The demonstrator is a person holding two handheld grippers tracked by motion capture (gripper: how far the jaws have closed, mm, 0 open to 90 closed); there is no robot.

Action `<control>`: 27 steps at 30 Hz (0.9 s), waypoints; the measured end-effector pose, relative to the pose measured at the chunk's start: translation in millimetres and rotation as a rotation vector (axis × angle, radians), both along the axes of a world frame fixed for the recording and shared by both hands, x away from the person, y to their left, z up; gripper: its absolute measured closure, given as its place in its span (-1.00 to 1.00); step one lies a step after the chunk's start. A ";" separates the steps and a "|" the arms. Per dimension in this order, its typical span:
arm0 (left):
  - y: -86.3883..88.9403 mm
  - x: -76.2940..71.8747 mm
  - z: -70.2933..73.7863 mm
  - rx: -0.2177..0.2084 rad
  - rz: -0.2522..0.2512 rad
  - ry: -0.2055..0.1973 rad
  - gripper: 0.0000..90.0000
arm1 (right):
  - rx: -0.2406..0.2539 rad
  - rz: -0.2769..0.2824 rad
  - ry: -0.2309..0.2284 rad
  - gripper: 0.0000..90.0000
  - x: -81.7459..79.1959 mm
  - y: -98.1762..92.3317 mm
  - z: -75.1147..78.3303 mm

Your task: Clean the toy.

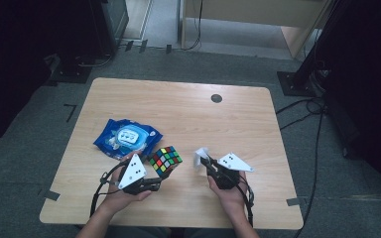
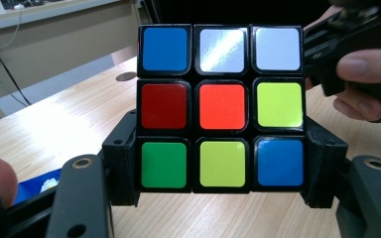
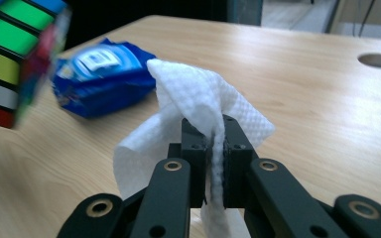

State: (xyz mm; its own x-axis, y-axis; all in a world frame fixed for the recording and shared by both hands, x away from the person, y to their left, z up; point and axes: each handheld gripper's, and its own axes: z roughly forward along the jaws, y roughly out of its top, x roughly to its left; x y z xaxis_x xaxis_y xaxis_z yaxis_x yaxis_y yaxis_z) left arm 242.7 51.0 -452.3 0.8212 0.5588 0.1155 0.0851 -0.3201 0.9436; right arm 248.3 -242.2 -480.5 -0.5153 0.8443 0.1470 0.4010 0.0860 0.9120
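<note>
Right claw (image 1: 202,157), pressed together on a crumpled white wet wipe (image 3: 198,99), held low over the pale wooden bench (image 1: 188,114) in the right hand (image 1: 230,193); wipe bunched above the jaw tips and trailing down between them. Left claw (image 1: 155,184), clamped across the lower rows of a scrambled multicoloured puzzle cube (image 2: 221,106), lifted clear of the bench in the left hand (image 1: 121,198). Cube to the left of the wipe in the high view, near but apart, no contact visible. Cube face with orange centre turned toward the left claw's camera; a green-and-yellow face at the upper left edge of the right gripper view. Judged next move: wipe carried leftward onto the cube. Blue wet-wipe pack (image 1: 127,137) flat on the bench beyond the cube, label flap up.
</note>
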 end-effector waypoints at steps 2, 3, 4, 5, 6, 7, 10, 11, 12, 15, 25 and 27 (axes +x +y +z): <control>-0.4 0.2 -0.9 0.002 0.000 0.003 -0.24 | -0.003 -0.006 0.036 0.82 4.8 -3.2 -6.5; -0.6 0.3 -1.3 0.002 0.000 0.003 -0.24 | -0.002 -0.010 0.056 0.80 7.1 -4.6 -9.7; -0.8 0.4 -1.7 0.002 0.001 0.004 -0.24 | -0.003 -0.011 0.069 0.78 9.4 -6.4 -12.8; -0.8 0.6 -1.9 0.003 0.001 0.004 -0.24 | -0.007 -0.023 0.081 0.77 10.6 -7.6 -15.5; -0.8 0.7 -2.1 0.004 0.001 0.005 -0.24 | -0.017 -0.031 0.086 0.75 11.9 -9.0 -17.9; -0.7 0.8 -2.2 0.005 0.001 0.006 -0.24 | -0.025 -0.036 0.092 0.71 13.2 -10.4 -19.7; 0.0 1.1 -2.2 0.005 0.003 0.007 -0.24 | -0.045 -0.050 0.104 0.60 15.6 -14.0 -22.8; 0.5 1.2 -2.2 0.003 0.004 0.007 -0.24 | -0.043 -0.052 0.108 0.51 15.7 -14.9 -22.7; 1.0 1.5 -2.1 0.003 0.004 0.006 -0.24 | -0.039 -0.054 0.107 0.44 15.9 -15.9 -22.0; 1.8 1.9 -2.2 -0.001 0.009 0.008 -0.24 | -0.041 -0.066 0.108 0.15 15.9 -17.7 -16.2; 0.1 2.4 -3.5 0.002 0.010 0.008 -0.24 | 0.103 -0.057 0.039 -0.19 -2.9 -11.5 29.9; -1.1 1.7 -3.9 0.002 0.010 0.006 -0.24 | 0.145 -0.018 0.027 -0.22 -9.0 -3.5 38.7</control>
